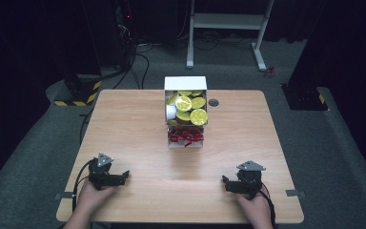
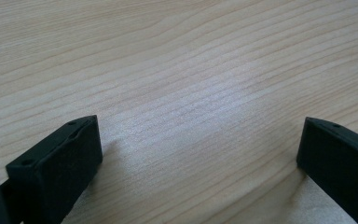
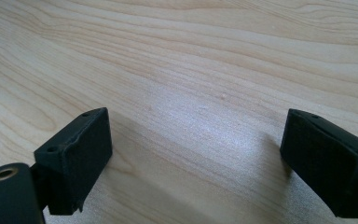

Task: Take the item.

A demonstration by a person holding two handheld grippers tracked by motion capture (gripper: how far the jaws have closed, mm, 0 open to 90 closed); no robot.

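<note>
A white box (image 1: 186, 84) stands at the far middle of the wooden table (image 1: 138, 143), holding several cups with yellow lids (image 1: 190, 109). In front of it lies a smaller tray of red packets (image 1: 186, 137). My left gripper (image 1: 124, 176) rests near the front left edge, held by a hand, jaws wide apart with bare wood between them (image 2: 200, 144). My right gripper (image 1: 225, 182) sits near the front right edge, held the same way. Its jaws also stand open over bare wood (image 3: 196, 140).
A round grey cable port (image 1: 213, 102) is set in the table right of the box. Beyond the table stand a white desk frame (image 1: 228, 28), dark equipment with cables at the back left, and black-and-yellow striped bases (image 1: 83, 95).
</note>
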